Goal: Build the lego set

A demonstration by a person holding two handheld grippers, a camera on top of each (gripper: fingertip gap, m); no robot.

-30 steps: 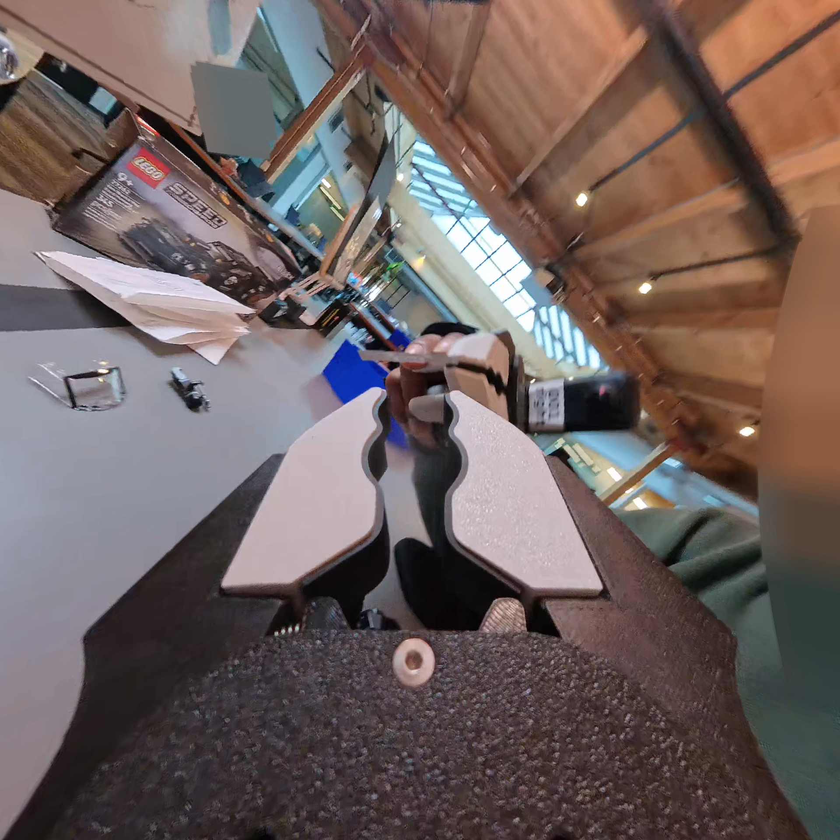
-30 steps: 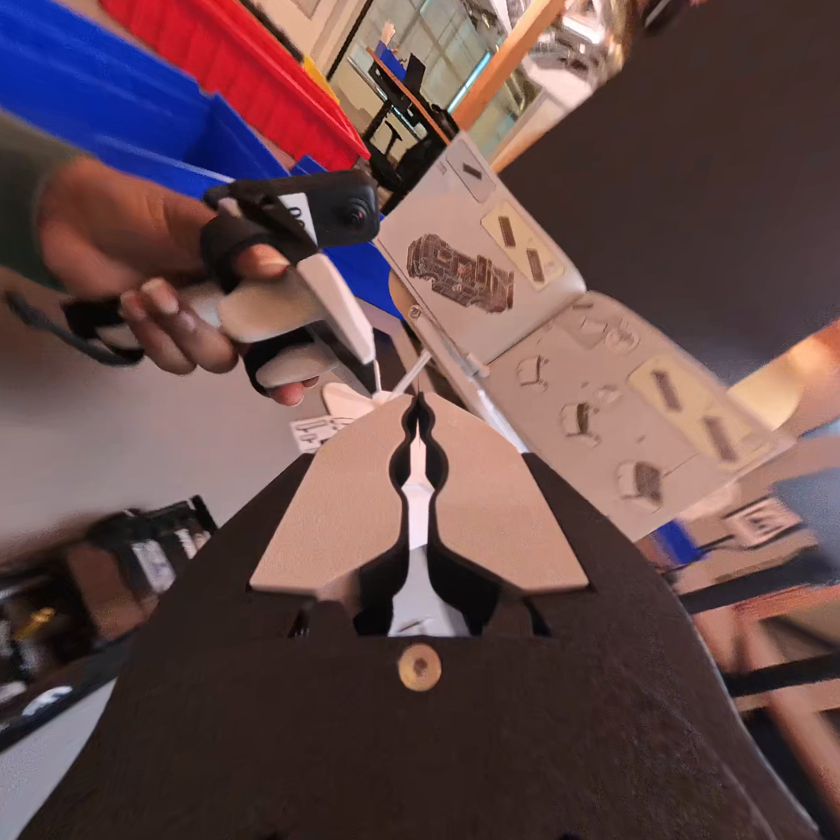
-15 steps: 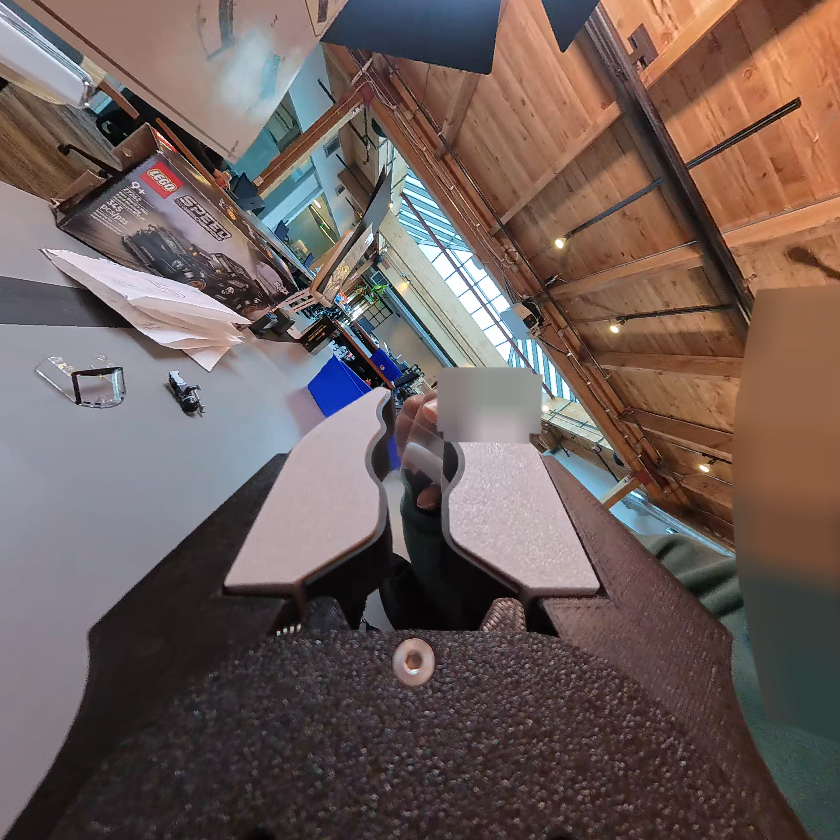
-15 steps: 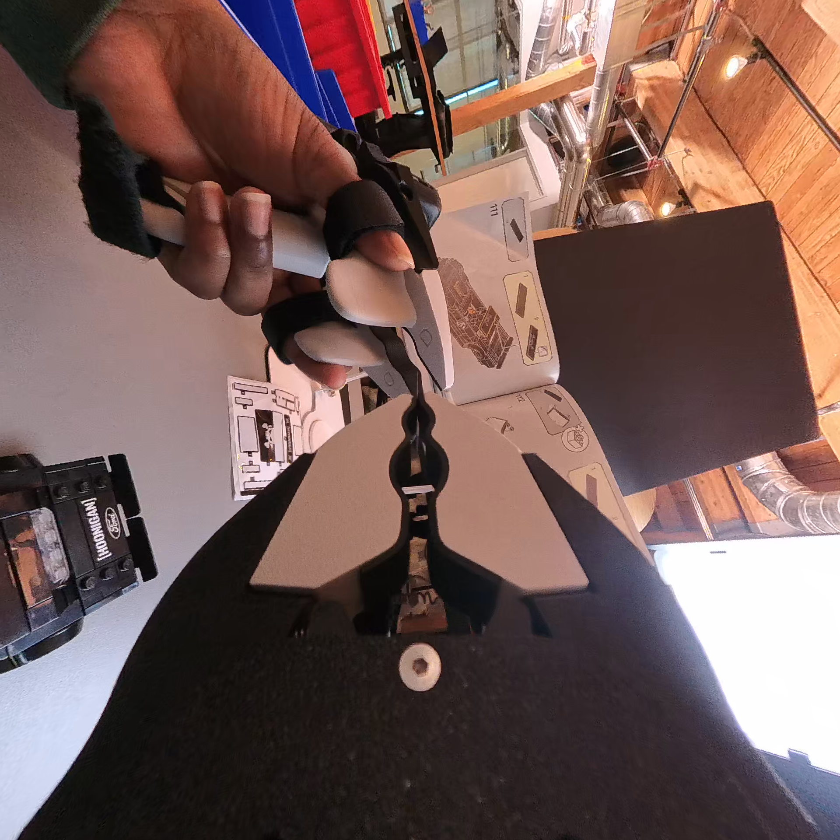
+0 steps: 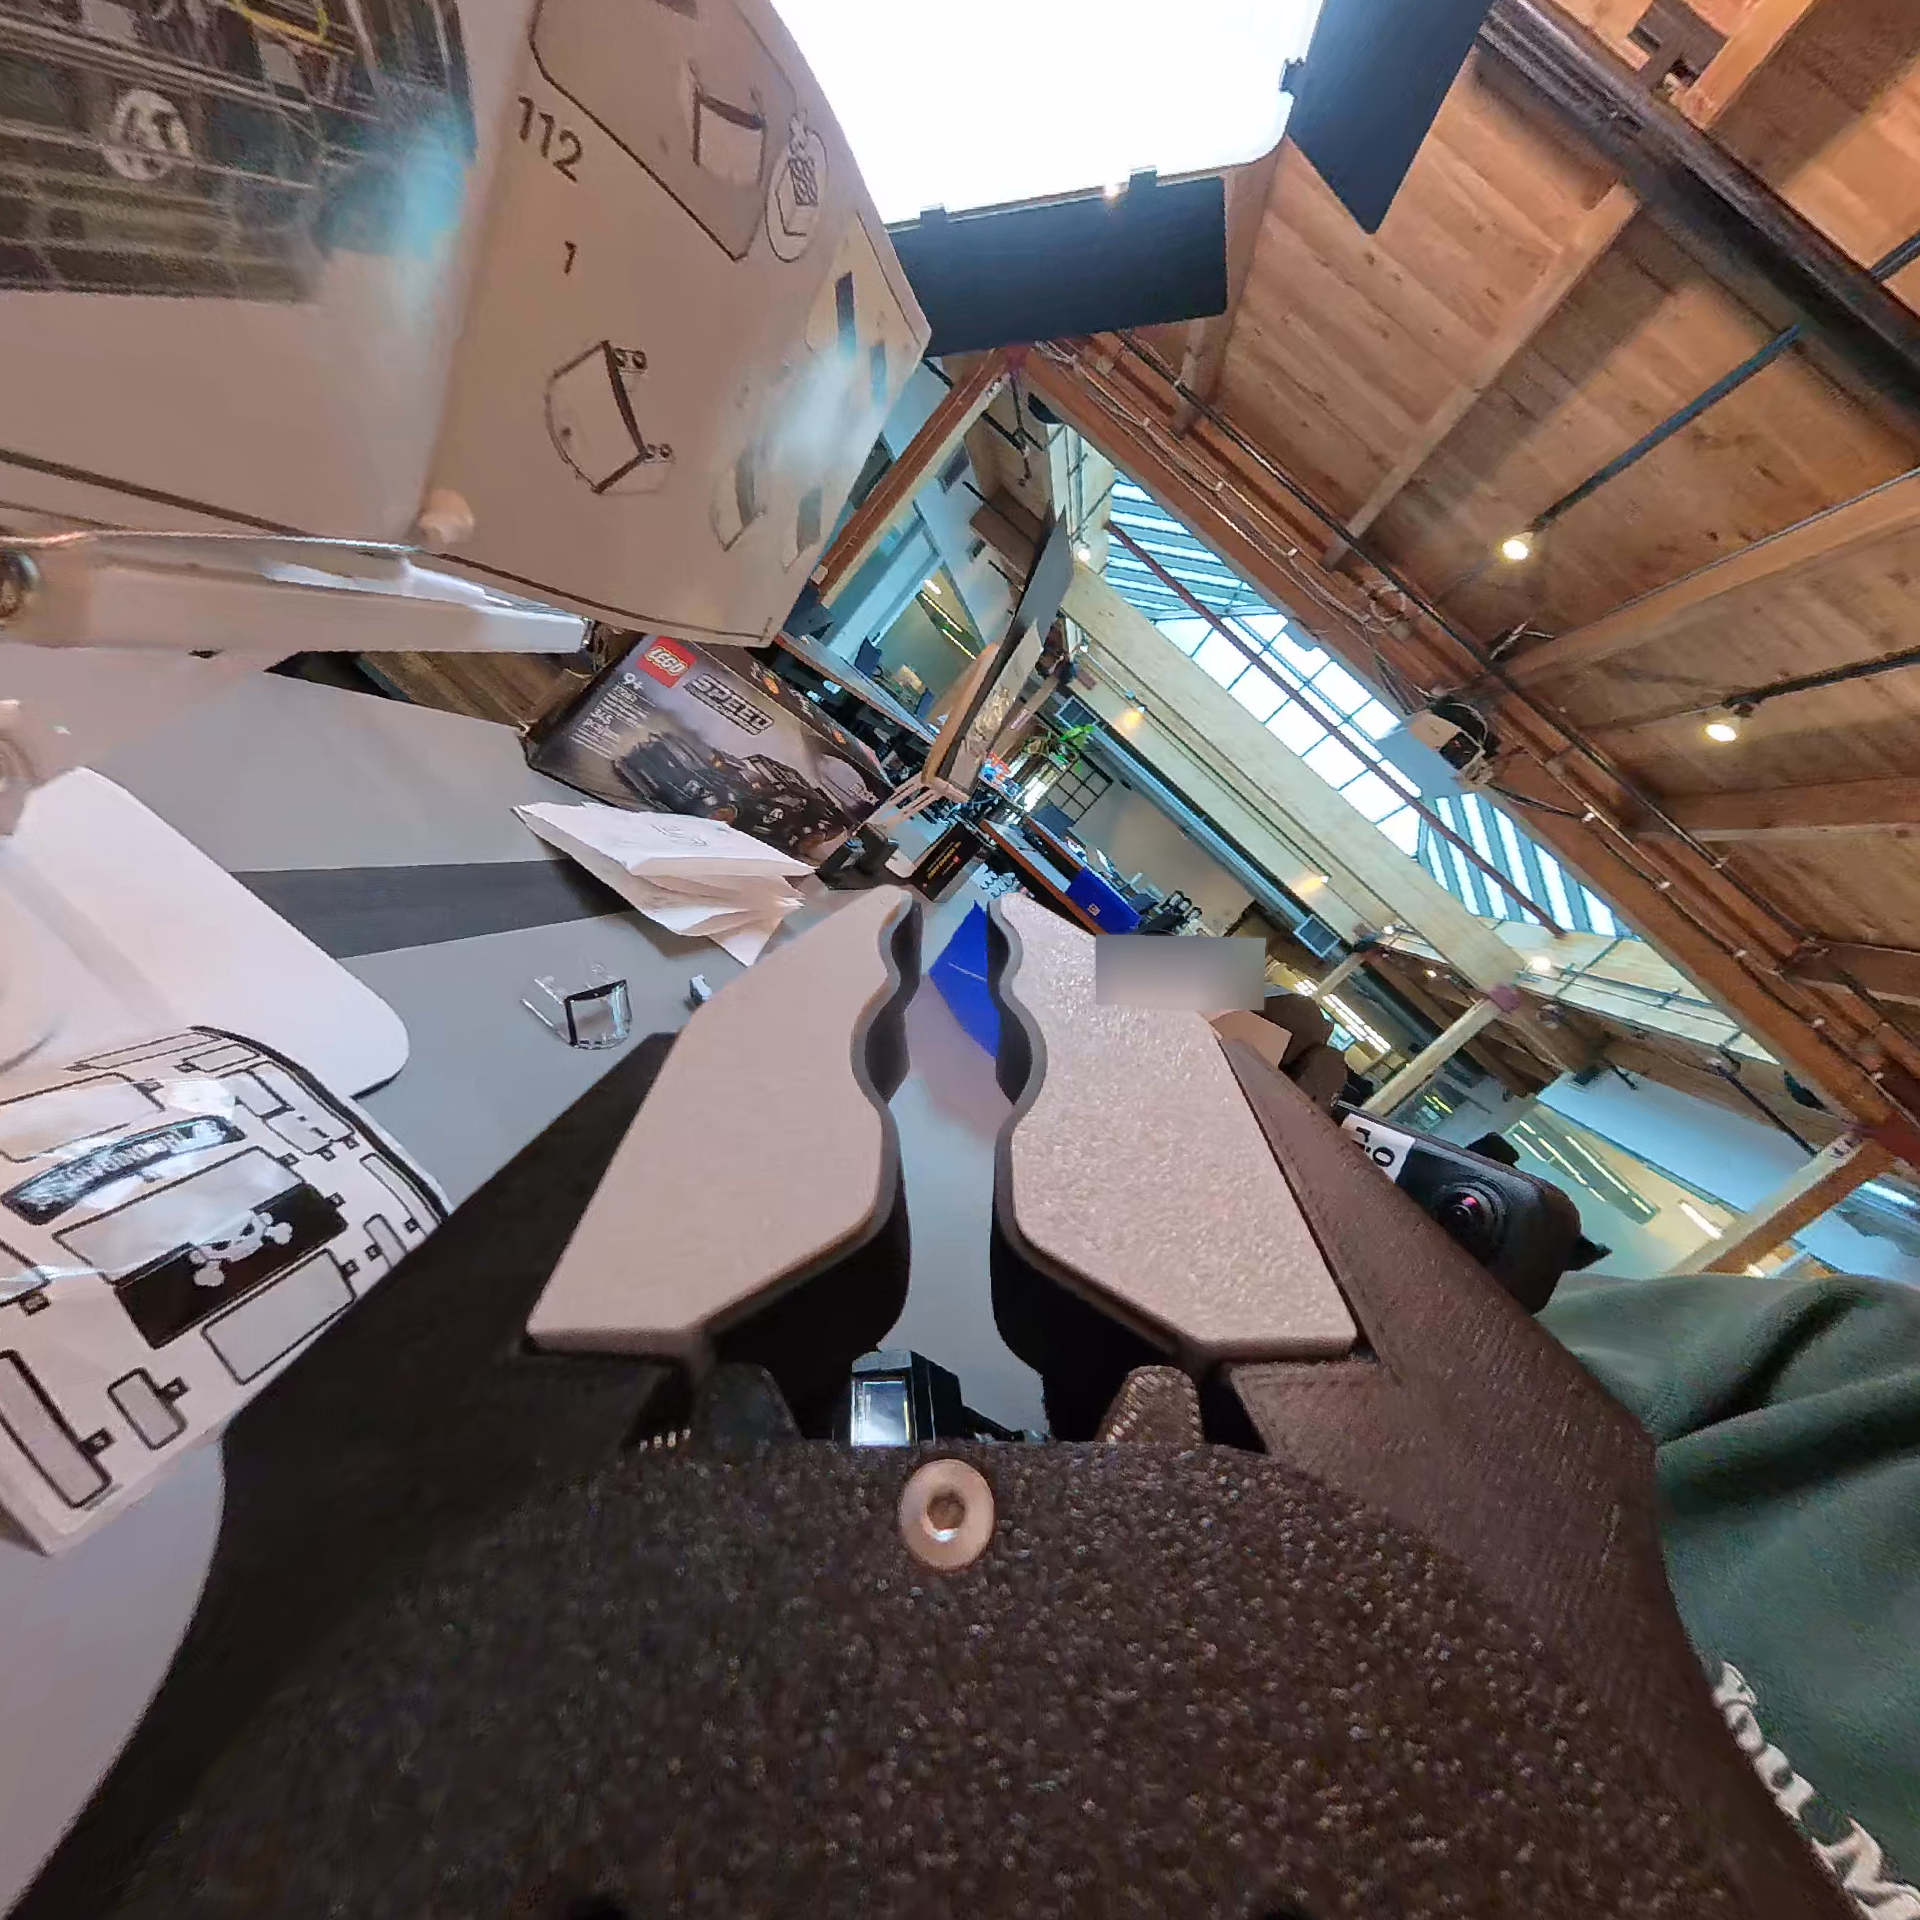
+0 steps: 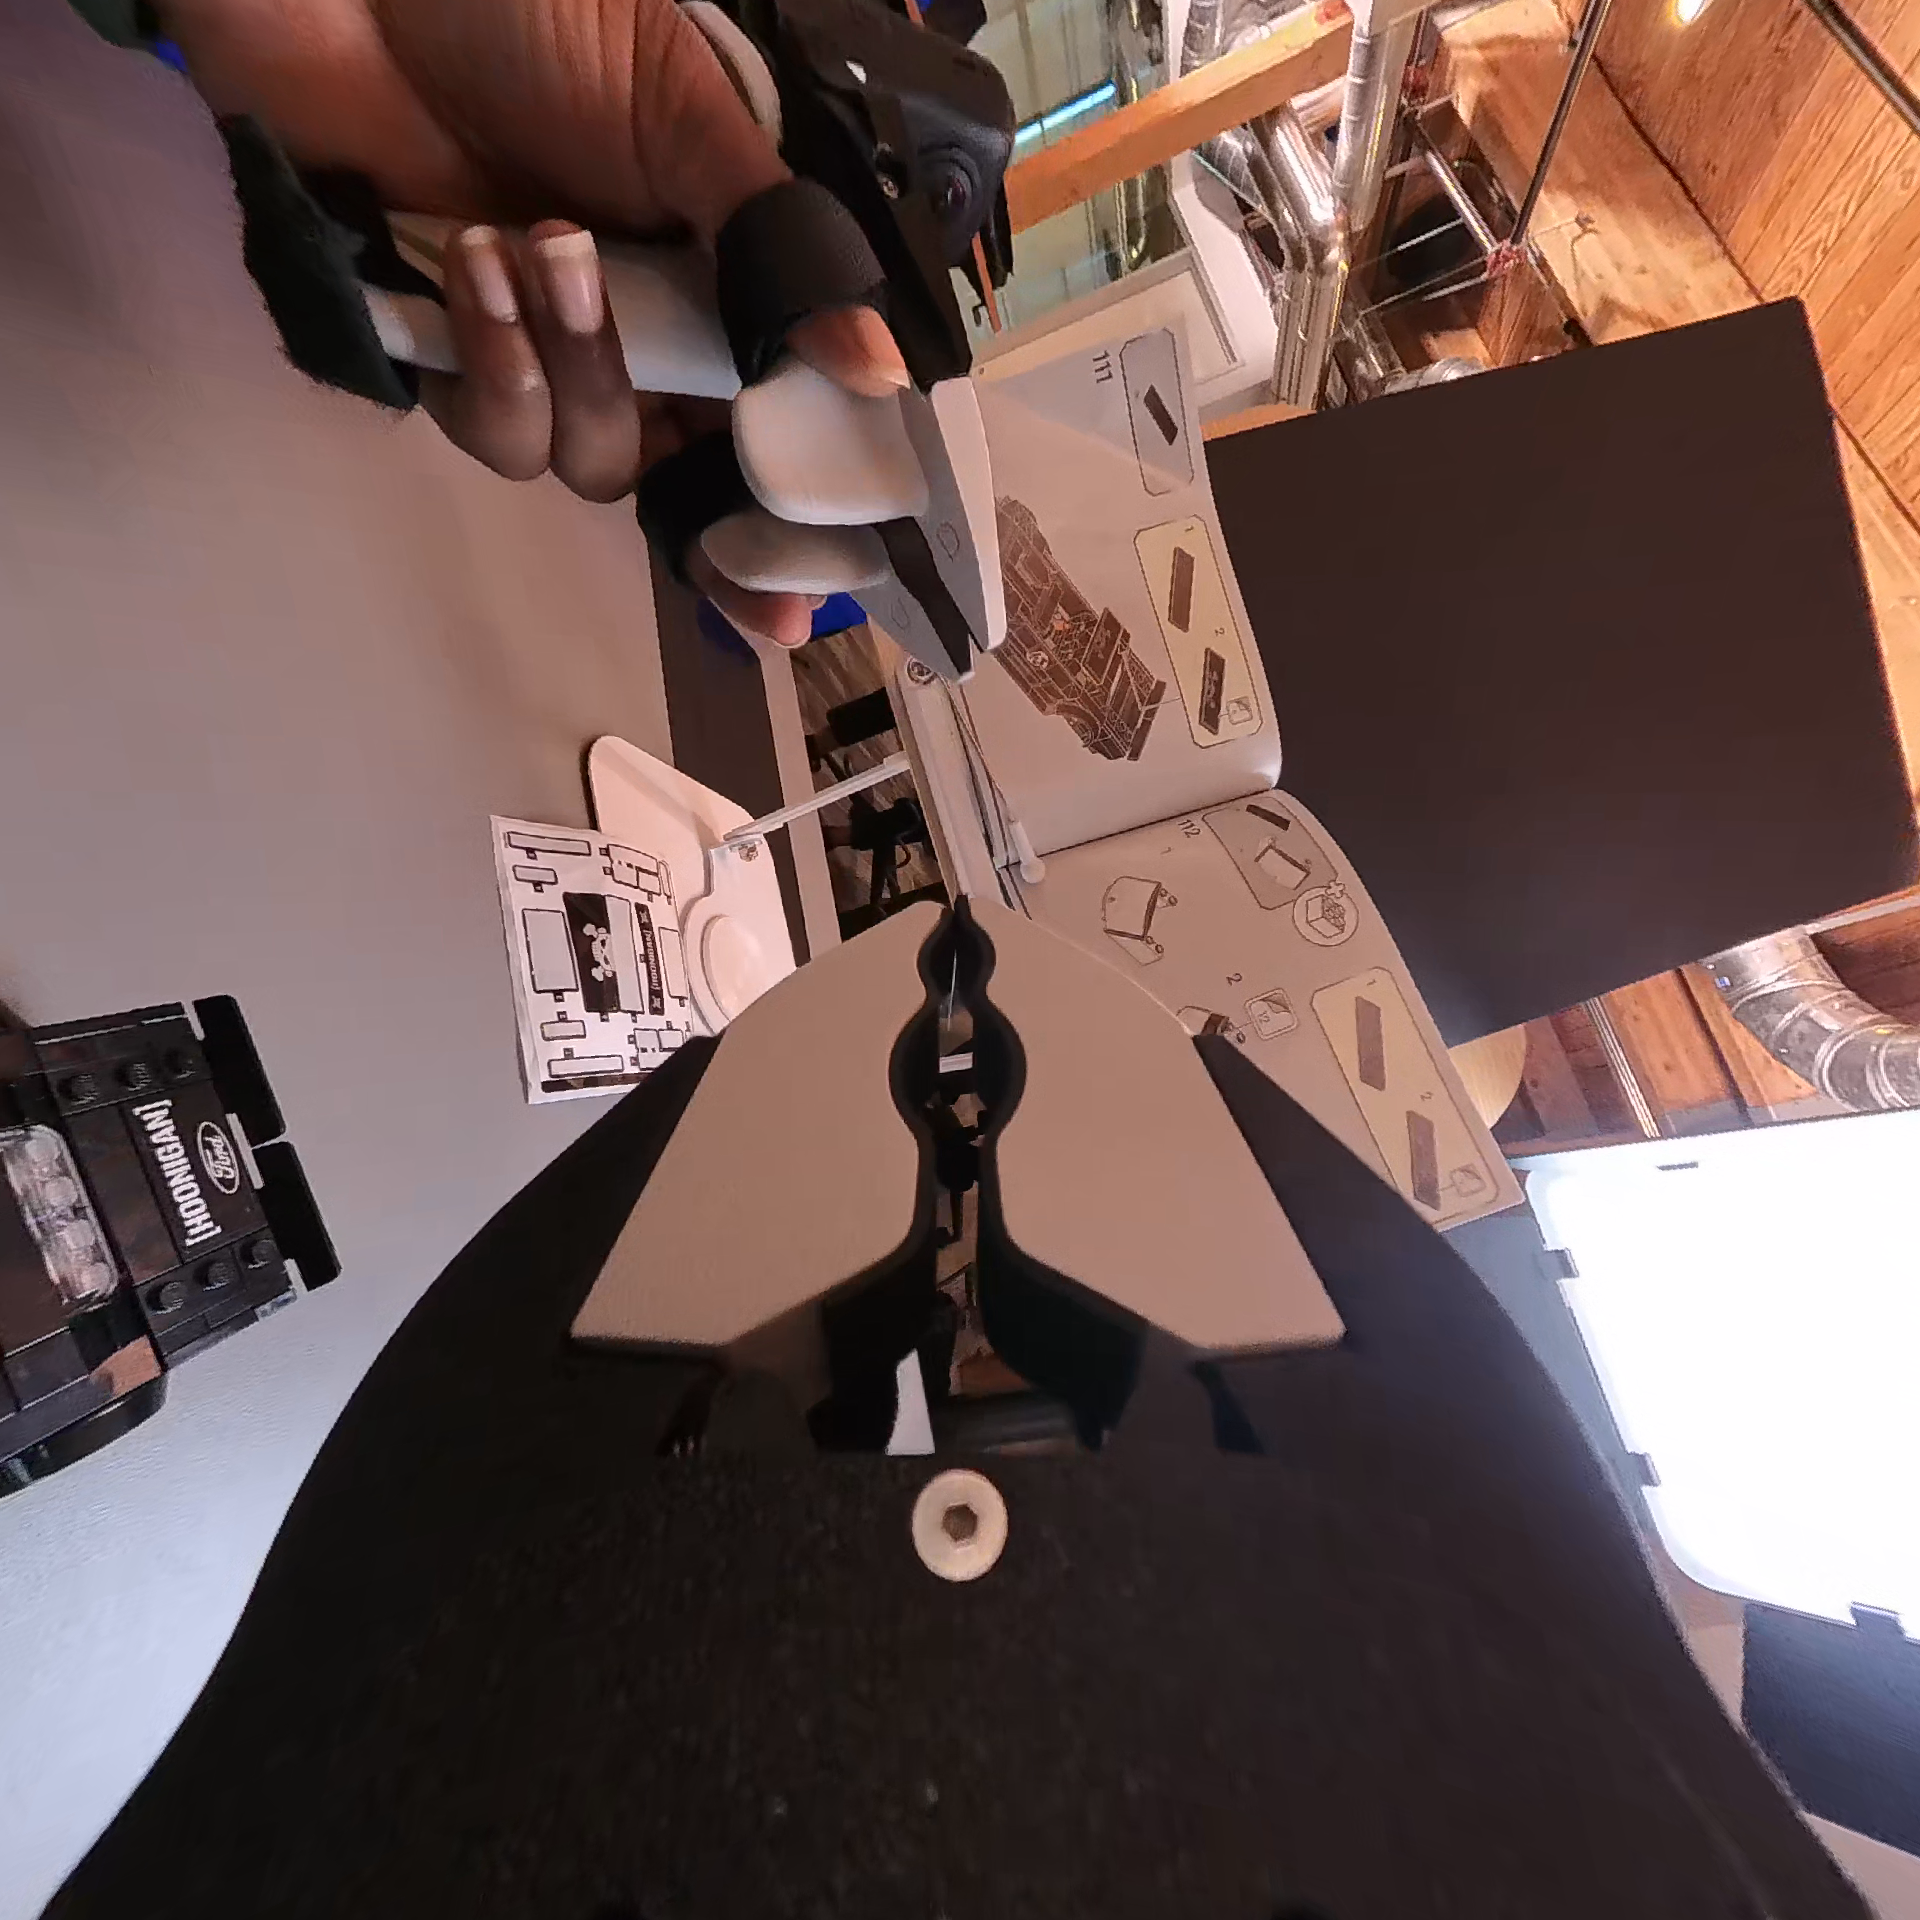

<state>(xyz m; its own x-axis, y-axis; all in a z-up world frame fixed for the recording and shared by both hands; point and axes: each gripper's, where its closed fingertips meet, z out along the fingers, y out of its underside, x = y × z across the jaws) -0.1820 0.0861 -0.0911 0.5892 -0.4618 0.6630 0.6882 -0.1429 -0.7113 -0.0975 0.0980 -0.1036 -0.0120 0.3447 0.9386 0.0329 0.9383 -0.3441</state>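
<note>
My right gripper point(image 6: 956, 920) pinches, I think, a sticker; my left gripper point(image 5: 948, 920), slightly parted and empty, waits beside the manual point(image 6: 1132, 665).

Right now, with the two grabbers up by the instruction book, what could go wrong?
1. The left gripper hangs right by the instruction booklet on its thin stand; a bump might knock it over.
2. The clear windscreen piece lies loose on the grey table and is hard to see, so it could get swept away.
3. The sticker sheet lies loose too; a passing gripper might drag it.
</note>
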